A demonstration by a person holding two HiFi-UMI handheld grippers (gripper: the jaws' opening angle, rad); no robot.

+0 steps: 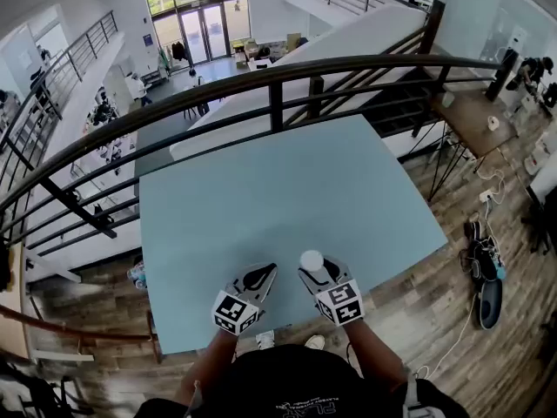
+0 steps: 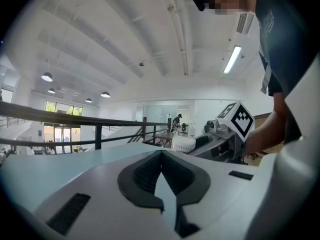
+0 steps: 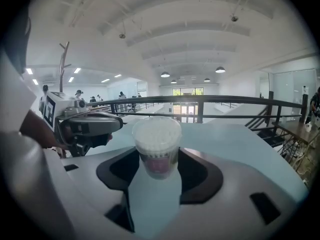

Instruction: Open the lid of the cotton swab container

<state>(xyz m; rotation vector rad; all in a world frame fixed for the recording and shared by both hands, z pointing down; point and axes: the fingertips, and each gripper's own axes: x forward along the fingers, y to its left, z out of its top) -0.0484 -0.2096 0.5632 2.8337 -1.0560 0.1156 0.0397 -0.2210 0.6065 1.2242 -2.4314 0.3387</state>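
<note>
Down by the near edge of the pale blue-green rectangular table (image 1: 287,181), a little right of that edge's middle, sits the small round clear plastic cotton swab container (image 3: 156,143), upright and packed with white swab heads. The right gripper (image 1: 318,273) is clenched on it: in the right gripper view its dark pads press the container's lower body from both sides, and the wider top rises above them. That top looks closed, though the clear plastic makes the lid itself hard to make out.

The left gripper (image 1: 260,274) hovers over the same near edge of the table, just left of the container and apart from it. Its jaws are pinched together with nothing between them, and its tip angles towards the table's middle. From the left gripper view, the container (image 2: 183,143) shows just beyond those closed jaws, off to the right.

Each gripper carries a white cube with black square markers at its rear, nearest the table's edge. Beyond the table's far edge runs a dark metal railing (image 1: 275,103).
</note>
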